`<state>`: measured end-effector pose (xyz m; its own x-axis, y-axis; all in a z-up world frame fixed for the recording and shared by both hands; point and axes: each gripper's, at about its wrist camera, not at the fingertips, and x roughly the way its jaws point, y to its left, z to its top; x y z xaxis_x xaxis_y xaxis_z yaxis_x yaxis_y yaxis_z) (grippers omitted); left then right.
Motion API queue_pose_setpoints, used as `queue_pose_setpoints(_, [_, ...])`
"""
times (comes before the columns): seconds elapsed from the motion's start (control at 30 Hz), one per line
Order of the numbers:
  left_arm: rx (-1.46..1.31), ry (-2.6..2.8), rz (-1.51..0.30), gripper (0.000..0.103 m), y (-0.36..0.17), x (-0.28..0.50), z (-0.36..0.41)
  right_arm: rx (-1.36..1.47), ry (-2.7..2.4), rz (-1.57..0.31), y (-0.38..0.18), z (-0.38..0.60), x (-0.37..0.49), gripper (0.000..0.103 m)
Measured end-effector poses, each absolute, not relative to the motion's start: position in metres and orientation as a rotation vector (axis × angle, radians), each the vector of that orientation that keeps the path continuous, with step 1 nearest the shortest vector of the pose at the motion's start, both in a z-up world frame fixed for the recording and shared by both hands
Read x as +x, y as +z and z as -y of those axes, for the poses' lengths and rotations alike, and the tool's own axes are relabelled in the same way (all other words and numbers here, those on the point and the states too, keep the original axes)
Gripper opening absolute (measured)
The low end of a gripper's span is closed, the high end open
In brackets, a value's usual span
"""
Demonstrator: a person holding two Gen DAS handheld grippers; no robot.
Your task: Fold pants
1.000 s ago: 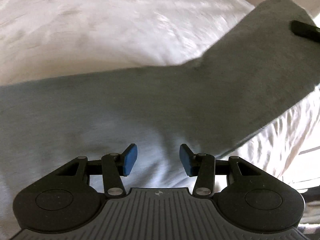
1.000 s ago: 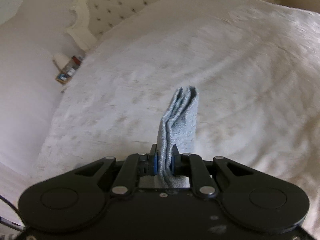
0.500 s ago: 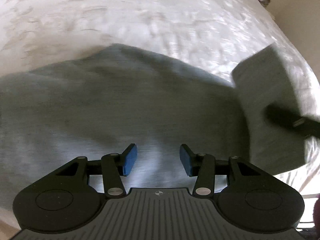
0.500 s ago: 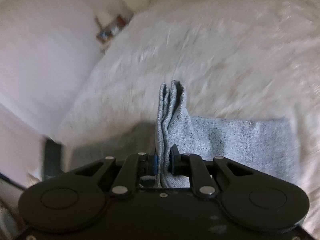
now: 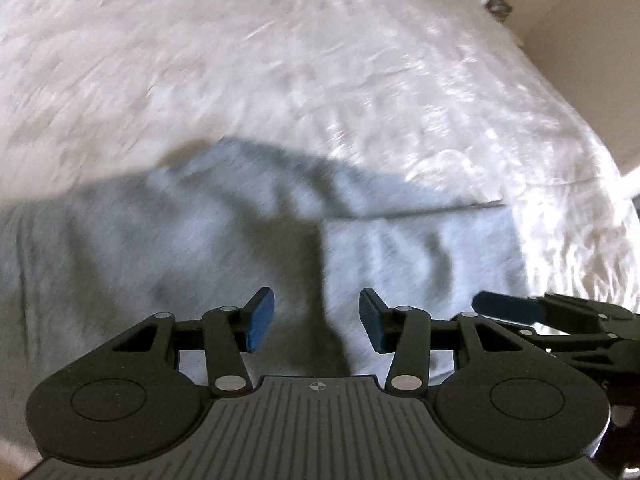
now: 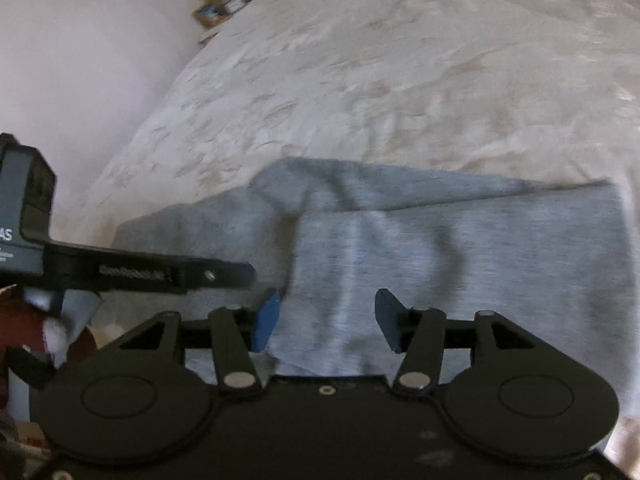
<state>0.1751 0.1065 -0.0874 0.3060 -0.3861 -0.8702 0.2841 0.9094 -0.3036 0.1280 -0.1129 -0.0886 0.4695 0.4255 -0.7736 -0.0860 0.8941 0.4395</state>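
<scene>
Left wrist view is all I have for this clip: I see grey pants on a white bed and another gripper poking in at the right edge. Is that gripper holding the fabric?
Observer: No. In the right wrist view the right gripper has its jaws opening, and the pads stand clear of the pants lying beneath them.
Operator: Is the folded-over part lying flat?
Observer: Mostly; that view shows the top layer's edge running down the middle, with a few soft wrinkles.
Operator: Anything beyond the bed on that side?
Observer: A small bedside shelf with blurred items against a pale wall, at the top left.
</scene>
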Motion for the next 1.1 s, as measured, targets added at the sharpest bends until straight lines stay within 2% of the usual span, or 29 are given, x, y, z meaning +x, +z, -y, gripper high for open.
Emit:
queue_pose_setpoints(0.1, [-0.102,-0.474,-1.185,0.046,-0.091,0.180,-0.084,0.326,0.186,-1.024,-0.085,0.138,0.123,0.056])
queue_pose_setpoints(0.27, [-0.079,-0.505,-1.219,0.046,-0.105,0.178,-0.054,0.027,-0.168,-0.886,-0.071,0.162,0.113,0.059])
queue_pose_setpoints(0.37, [-0.064,-0.504,-1.248,0.046,-0.113,0.175,-0.041,-0.025,-0.303,-0.861,-0.070,0.176,0.117,0.059])
queue_pose_setpoints(0.4, [-0.064,-0.500,-1.254,0.046,-0.115,0.174,-0.039,-0.003,-0.262,-0.882,-0.072,0.183,0.122,0.058])
queue_pose_setpoints(0.43, [-0.060,-0.497,-1.262,0.046,-0.118,0.173,-0.036,0.023,-0.217,-0.909,-0.074,0.189,0.126,0.050])
queue_pose_setpoints(0.5, [-0.050,-0.489,-1.275,0.046,-0.123,0.173,-0.031,0.105,-0.144,-0.967,-0.082,0.203,0.136,0.040])
queue_pose_setpoints(0.63, [-0.046,-0.460,-1.283,0.046,-0.129,0.173,-0.027,0.236,-0.065,-1.017,-0.098,0.215,0.153,0.028])
queue_pose_setpoints(0.87, [0.002,-0.408,-1.310,0.046,-0.146,0.167,-0.024,0.231,-0.023,-1.098,-0.131,0.225,0.188,0.023])
queue_pose_setpoints(0.93, [0.018,-0.405,-1.308,0.046,-0.147,0.164,-0.023,0.241,-0.061,-1.121,-0.142,0.234,0.197,0.013])
queue_pose_setpoints(0.97, [0.021,-0.405,-1.307,0.046,-0.146,0.163,-0.023,0.259,-0.087,-1.136,-0.146,0.241,0.201,0.012])
queue_pose_setpoints(1.1, [-0.006,-0.389,-1.276,0.046,-0.132,0.158,-0.032,0.308,-0.108,-1.132,-0.143,0.255,0.208,0.015])
